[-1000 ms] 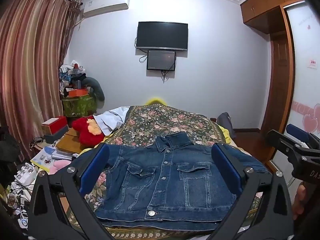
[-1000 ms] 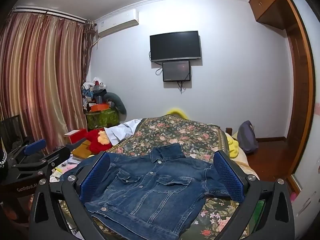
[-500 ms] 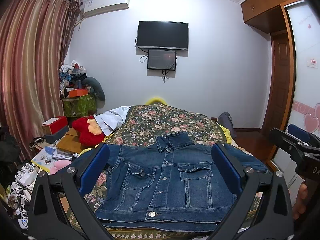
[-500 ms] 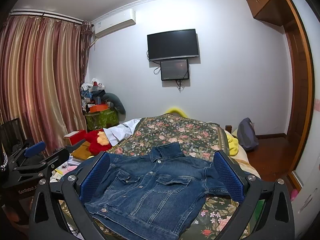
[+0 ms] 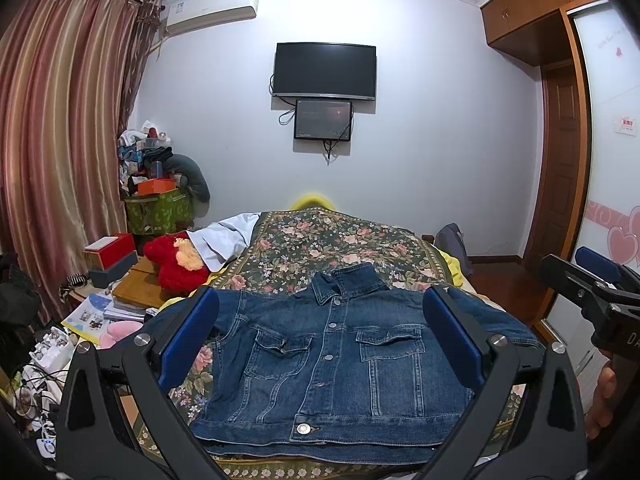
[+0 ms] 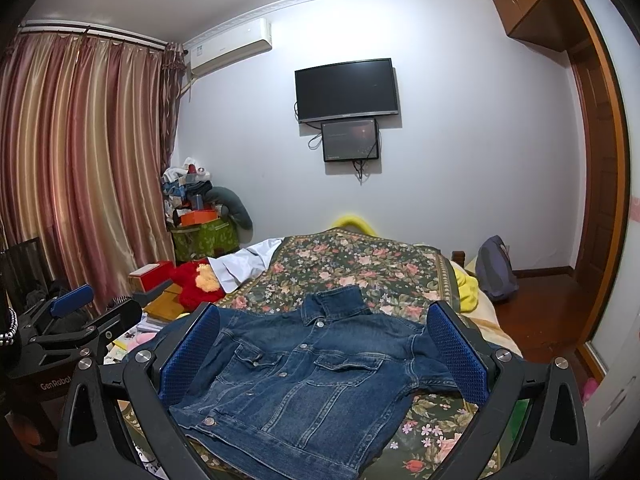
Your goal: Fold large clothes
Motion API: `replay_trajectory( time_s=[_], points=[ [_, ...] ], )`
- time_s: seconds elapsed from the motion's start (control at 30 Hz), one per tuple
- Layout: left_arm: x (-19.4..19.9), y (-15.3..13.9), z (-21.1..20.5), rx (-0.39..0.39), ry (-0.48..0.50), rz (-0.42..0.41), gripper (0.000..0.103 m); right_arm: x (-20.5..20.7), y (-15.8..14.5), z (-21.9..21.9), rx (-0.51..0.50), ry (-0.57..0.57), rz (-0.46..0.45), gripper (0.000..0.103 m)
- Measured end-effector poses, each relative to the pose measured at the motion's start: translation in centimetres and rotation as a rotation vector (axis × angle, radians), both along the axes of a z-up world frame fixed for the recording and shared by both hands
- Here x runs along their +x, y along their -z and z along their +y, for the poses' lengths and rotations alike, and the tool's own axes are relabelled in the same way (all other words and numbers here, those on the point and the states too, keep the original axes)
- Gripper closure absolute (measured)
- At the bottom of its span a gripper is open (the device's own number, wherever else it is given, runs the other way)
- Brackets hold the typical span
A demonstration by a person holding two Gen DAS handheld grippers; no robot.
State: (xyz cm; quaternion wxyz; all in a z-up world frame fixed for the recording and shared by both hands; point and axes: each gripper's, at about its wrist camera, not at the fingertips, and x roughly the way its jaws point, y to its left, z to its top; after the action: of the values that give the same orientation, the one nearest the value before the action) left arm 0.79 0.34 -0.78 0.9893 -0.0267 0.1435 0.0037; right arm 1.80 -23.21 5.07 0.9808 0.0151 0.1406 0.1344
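**Jean jacket flat on the bed, both grippers up and empty**

The bed (image 5: pixel 320 240) w/ the flowery cover fills the middle of both views. The denim jacket (image 5: pixel 336 360) lies on it front-up, buttoned, collar pointing to the top of the frame, low center in both pics. Sleeves look tucked in at the sides.

The left gripper (image 5: pixel 320 344) hangs above the jacket, jaws wide apart, nothing held. The right gripper (image 6: pixel 324 356) is the same: wide open, empty, not touching the cloth. You can see the right one at the right edge of the left view, and the left one at the left edge of the right view.

What could go wrong: denim is thick and stiff, so a pinch on just the top layer may slip, or drag the whole jacket crooked. The bottom hem sits near the bed edge, so a pull could slide it off.

Vs 1 sec ago: almost no change. The jacket is in the same spot; the right view tipped down a bit.
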Motion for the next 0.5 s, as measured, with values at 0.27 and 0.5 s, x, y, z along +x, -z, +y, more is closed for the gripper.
replay_trajectory(
  time_s=[0.27,0.5],
  points=[
    [-0.52,-0.34,-0.20,0.001,0.002,-0.008,0.000,0.05,0.01,-0.14,0.003,-0.001,0.000,0.000],
    [-0.50,-0.37,-0.26,0.000,0.002,-0.007,0.000,0.09,-0.01,-0.22,0.001,-0.004,-0.002,0.000]
  ],
)
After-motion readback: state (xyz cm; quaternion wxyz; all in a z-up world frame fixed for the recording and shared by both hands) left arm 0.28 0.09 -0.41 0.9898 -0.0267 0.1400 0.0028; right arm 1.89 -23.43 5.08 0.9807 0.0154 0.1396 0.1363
